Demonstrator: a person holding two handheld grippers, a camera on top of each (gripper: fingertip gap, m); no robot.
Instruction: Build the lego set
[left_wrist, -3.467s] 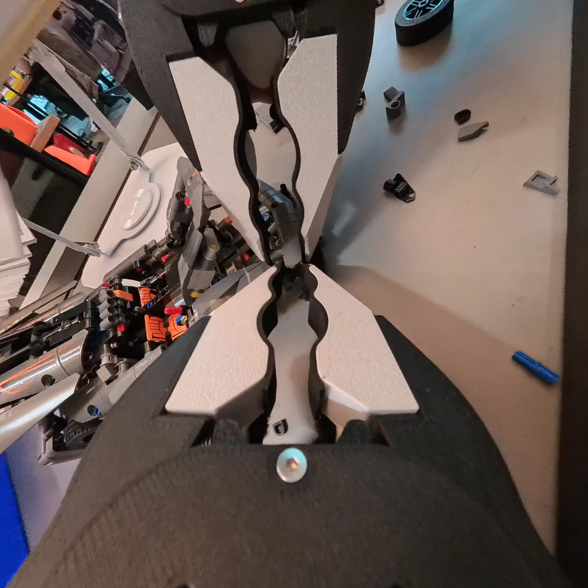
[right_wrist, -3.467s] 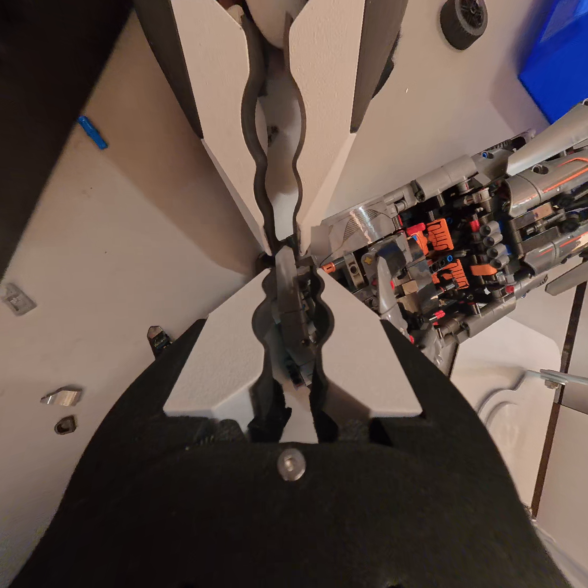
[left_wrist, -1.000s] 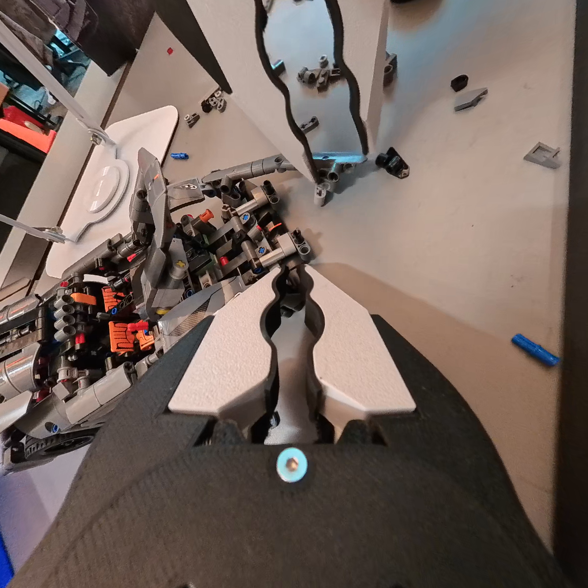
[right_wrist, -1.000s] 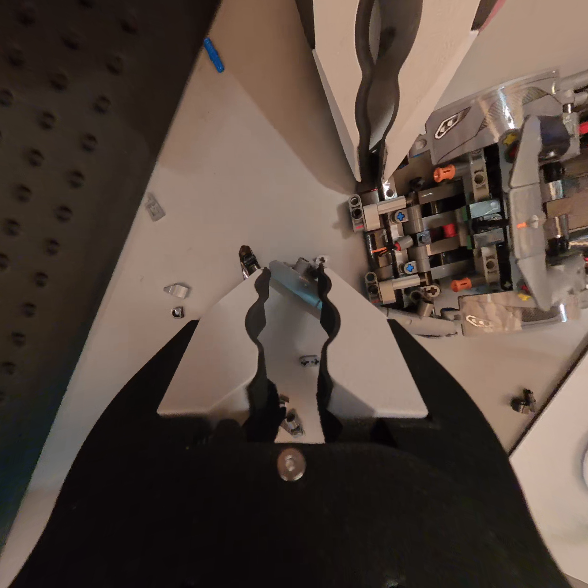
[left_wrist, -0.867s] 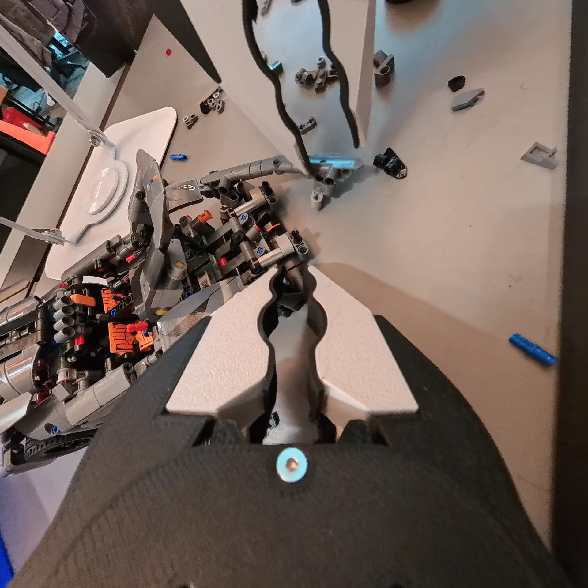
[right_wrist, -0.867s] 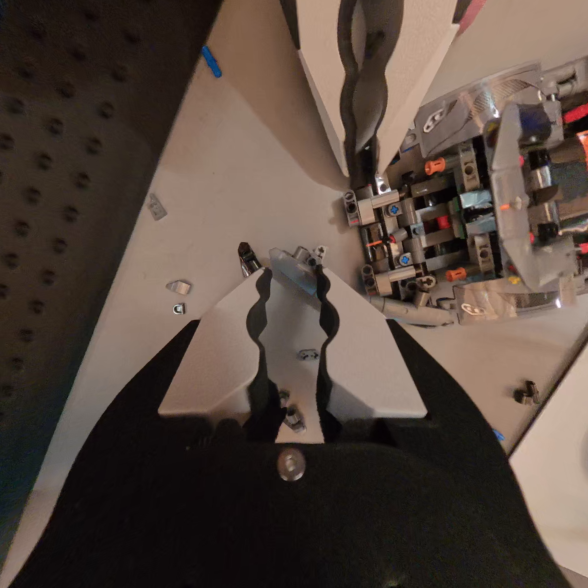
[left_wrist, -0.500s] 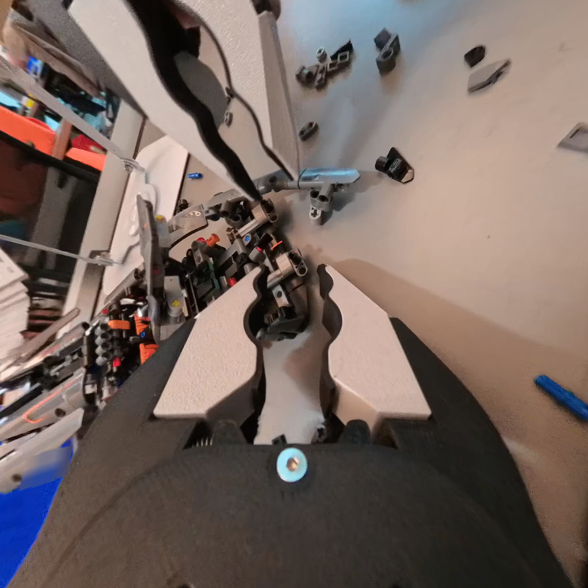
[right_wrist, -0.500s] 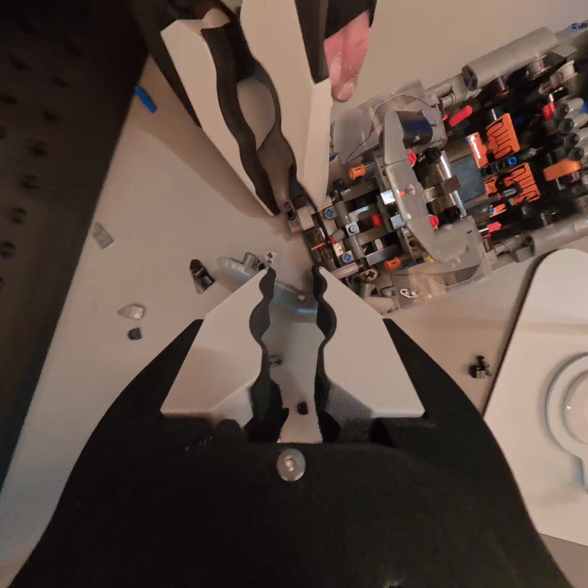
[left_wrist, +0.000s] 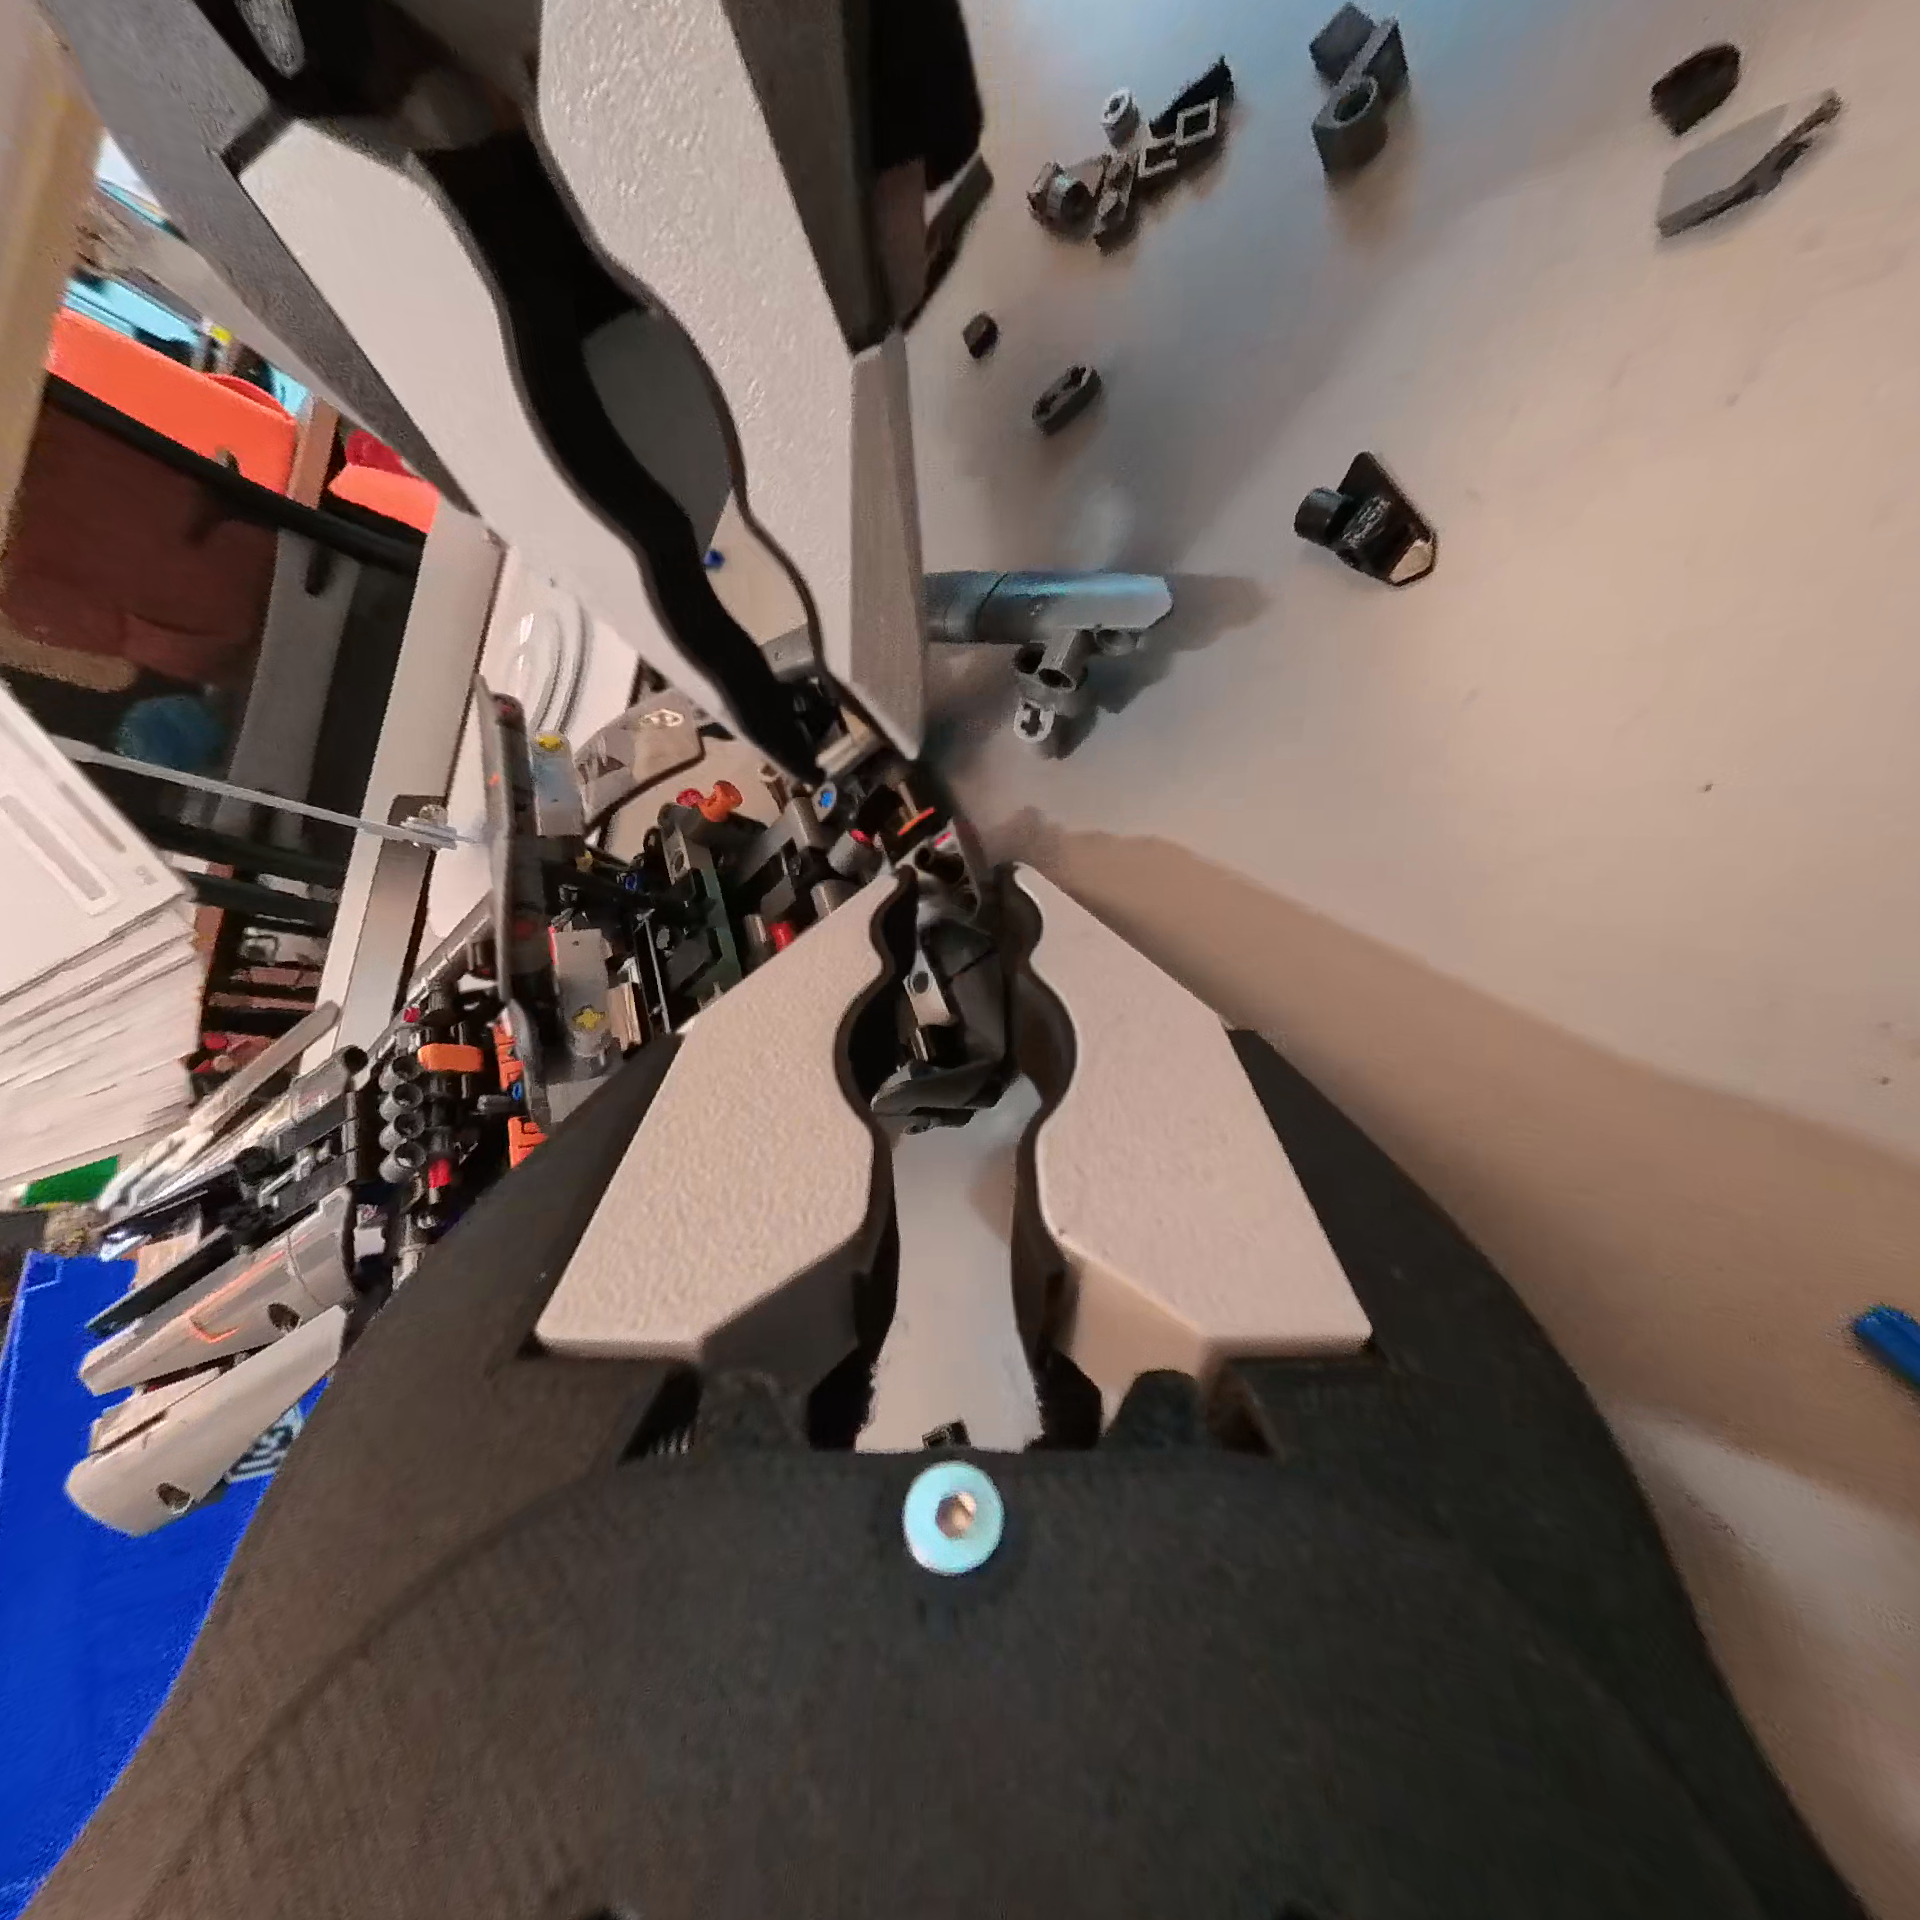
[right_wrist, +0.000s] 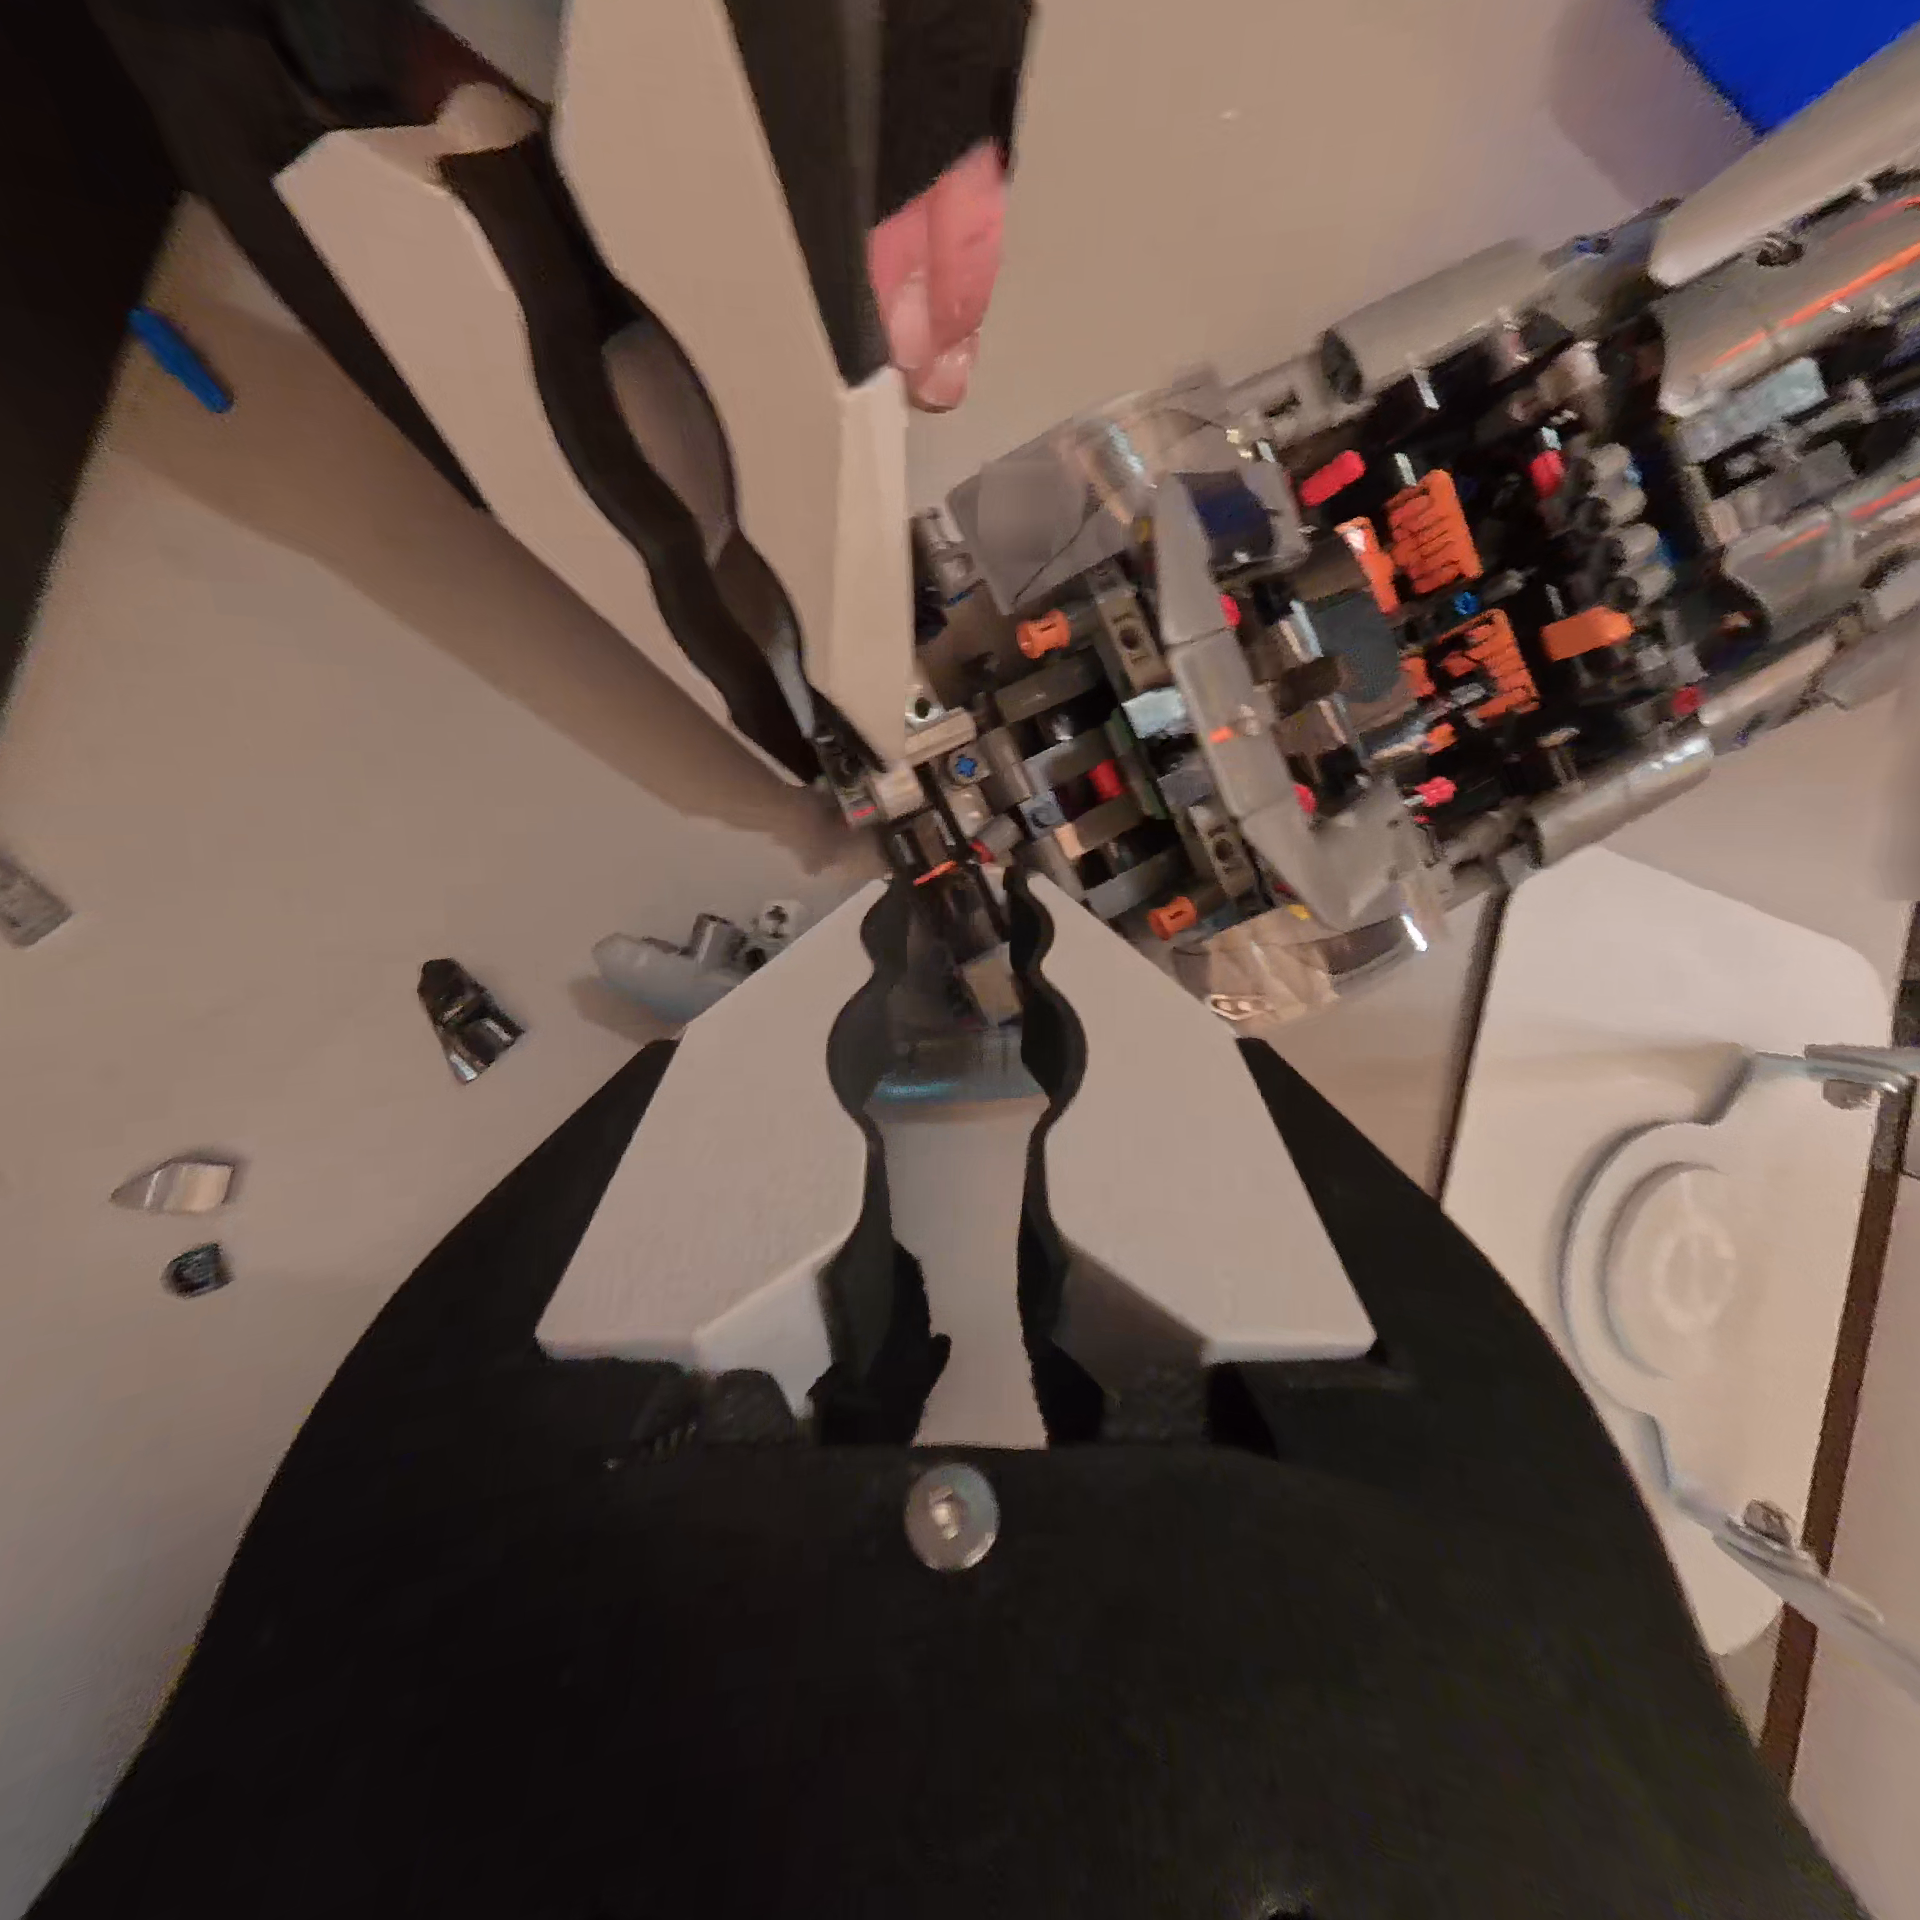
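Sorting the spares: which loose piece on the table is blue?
The small blue pin at the table's edge; the other loose pieces are grey or black.

Light: warm, dim — soft shadows | Blur: motion smear at edges | Distortion: strong fisheye

Your grey, black and orange model (right_wrist: 1351, 665) is lying lengthwise on the desk (right_wrist: 312, 831), loose pieces (left_wrist: 1049, 613) sitting beside its front.
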